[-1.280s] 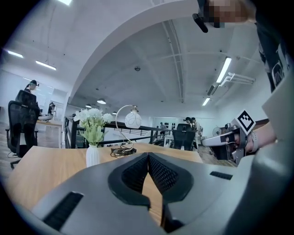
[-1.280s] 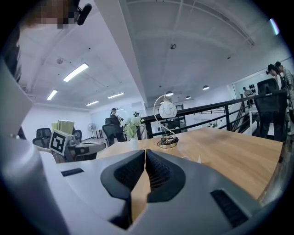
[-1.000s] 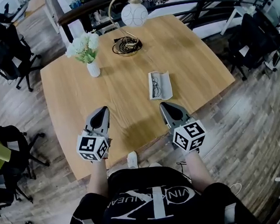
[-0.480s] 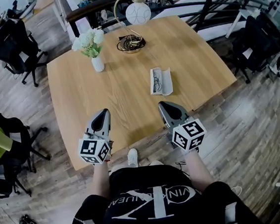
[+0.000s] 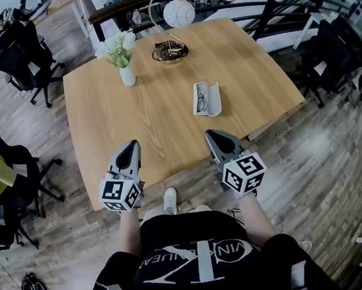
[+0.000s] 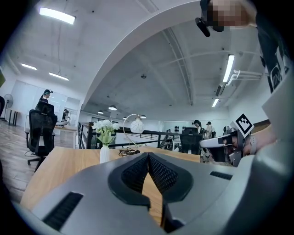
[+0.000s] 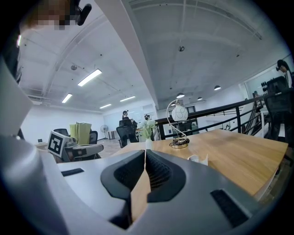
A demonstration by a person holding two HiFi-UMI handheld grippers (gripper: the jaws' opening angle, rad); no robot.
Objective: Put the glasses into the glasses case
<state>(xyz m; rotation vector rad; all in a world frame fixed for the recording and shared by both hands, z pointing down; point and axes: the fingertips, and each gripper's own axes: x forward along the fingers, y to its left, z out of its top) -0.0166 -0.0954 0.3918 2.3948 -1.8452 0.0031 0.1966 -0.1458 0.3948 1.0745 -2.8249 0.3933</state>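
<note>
At the bottom centre of the head view, I hold my two tongs side by side above the near edge of a wooden table [image 5: 153,121], both aimed up the frame. In its own view my left tongs [image 5: 130,146] are pressed together, the dark ribbed pads meeting at the tips with nothing pinched. My right tongs [image 5: 213,136] are pressed together in the same way and also hold nothing. Up the frame from my right tongs and well apart from them, a white glasses case [image 5: 211,100] lies open on the table. Dark-framed glasses [image 5: 200,99] rest in its left half. Toward the table's far edge stand a white vase [image 5: 128,76] of pale flowers at the upper left and a round-shaded lamp [image 5: 179,12] to its right.
</note>
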